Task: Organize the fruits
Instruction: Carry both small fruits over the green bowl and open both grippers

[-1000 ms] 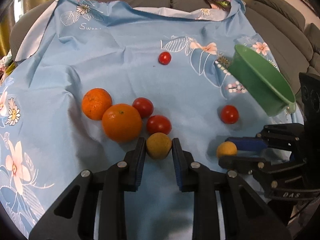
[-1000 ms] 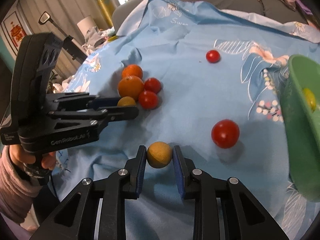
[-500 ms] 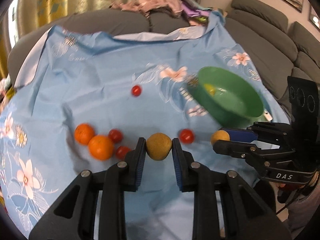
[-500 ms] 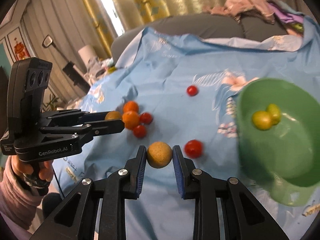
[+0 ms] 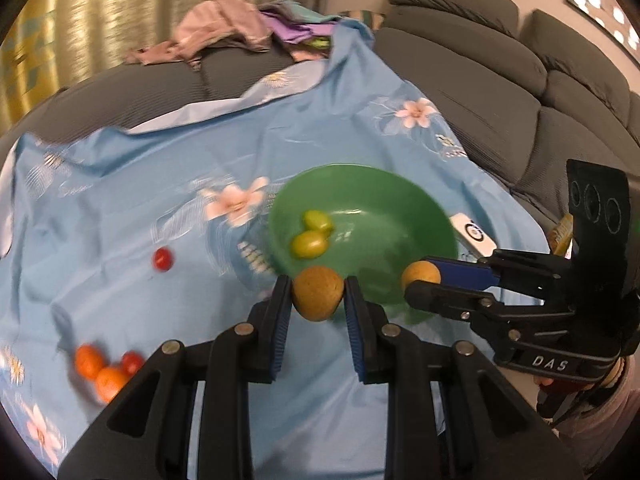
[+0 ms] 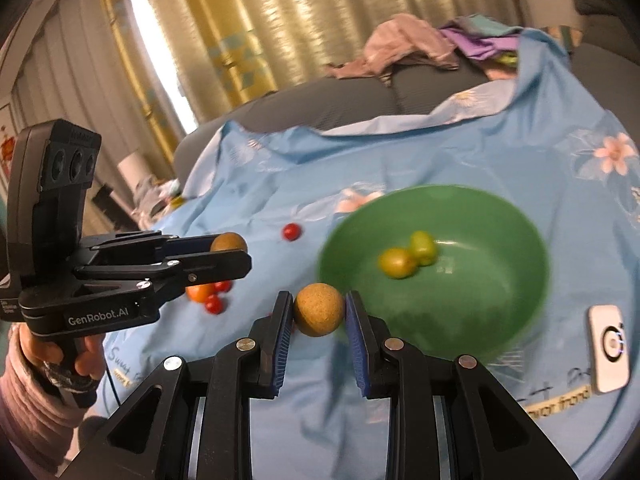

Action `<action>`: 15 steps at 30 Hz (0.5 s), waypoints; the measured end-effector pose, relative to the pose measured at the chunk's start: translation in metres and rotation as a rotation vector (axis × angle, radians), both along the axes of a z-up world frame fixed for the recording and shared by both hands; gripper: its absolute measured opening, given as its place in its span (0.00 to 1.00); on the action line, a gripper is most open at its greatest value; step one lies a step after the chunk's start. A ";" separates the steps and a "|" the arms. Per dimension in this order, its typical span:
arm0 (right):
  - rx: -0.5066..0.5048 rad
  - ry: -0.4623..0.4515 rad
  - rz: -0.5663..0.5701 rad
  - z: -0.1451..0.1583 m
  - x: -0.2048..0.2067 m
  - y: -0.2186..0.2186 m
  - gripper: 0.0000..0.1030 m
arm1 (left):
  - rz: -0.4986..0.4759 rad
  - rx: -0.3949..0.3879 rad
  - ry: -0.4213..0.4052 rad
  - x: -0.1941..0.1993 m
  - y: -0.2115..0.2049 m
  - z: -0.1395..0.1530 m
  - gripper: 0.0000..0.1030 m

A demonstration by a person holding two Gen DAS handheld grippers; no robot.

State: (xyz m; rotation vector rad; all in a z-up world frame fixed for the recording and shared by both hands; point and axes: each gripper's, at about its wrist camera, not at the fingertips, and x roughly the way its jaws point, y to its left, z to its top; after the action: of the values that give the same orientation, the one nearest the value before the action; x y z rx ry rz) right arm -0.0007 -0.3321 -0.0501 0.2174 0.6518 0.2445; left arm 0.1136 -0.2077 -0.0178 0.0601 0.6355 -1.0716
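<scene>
Surface: light blue floral cloth (image 5: 132,184), smooth and creased, spread over a grey ribbed sofa (image 5: 480,76).
Room: gold pleated curtains (image 6: 256,28) behind; heap of pink and purple clothes (image 5: 236,36) on the sofa back.
Bowl: green bowl (image 6: 480,312), round, smooth, plastic-looking, resting on the cloth; two yellow-green oval fruits (image 6: 408,256) touching each other inside.
Left gripper: left gripper (image 5: 318,296), black with blue pads, clamped on a round tan fruit with a rough matt skin (image 5: 318,293), held over the near rim of the bowl.
Right gripper: right gripper (image 6: 319,310), same build, clamped on a second round tan fruit (image 6: 319,309), at the bowl's near-left edge.
Loose fruit: single cherry tomato (image 5: 162,259) alone on the cloth left of the bowl; cluster of oranges and tomatoes (image 5: 105,368) near the cloth's near-left corner, blurred.
Other things: white flat device with a dark ring (image 6: 608,346) lying just right of the bowl.
In the way: each gripper's fingers and fruit covering part of the bowl's near rim; left gripper body hiding part of the cluster in the right view.
Person: hand in a mauve sleeve (image 6: 60,364) gripping the left gripper's handle.
</scene>
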 end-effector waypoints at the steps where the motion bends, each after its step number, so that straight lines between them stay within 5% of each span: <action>1: -0.001 -0.001 -0.017 -0.001 0.000 -0.006 0.28 | -0.015 0.004 0.000 -0.001 -0.010 0.003 0.25; 15: -0.053 0.040 -0.122 -0.020 0.018 -0.050 0.28 | -0.048 0.147 0.016 0.002 -0.080 -0.006 0.25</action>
State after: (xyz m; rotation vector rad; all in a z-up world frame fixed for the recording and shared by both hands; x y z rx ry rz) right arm 0.0178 -0.3820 -0.0700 0.2106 0.6814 0.1062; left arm 0.1160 -0.2874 -0.0237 0.1950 0.7300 -1.0714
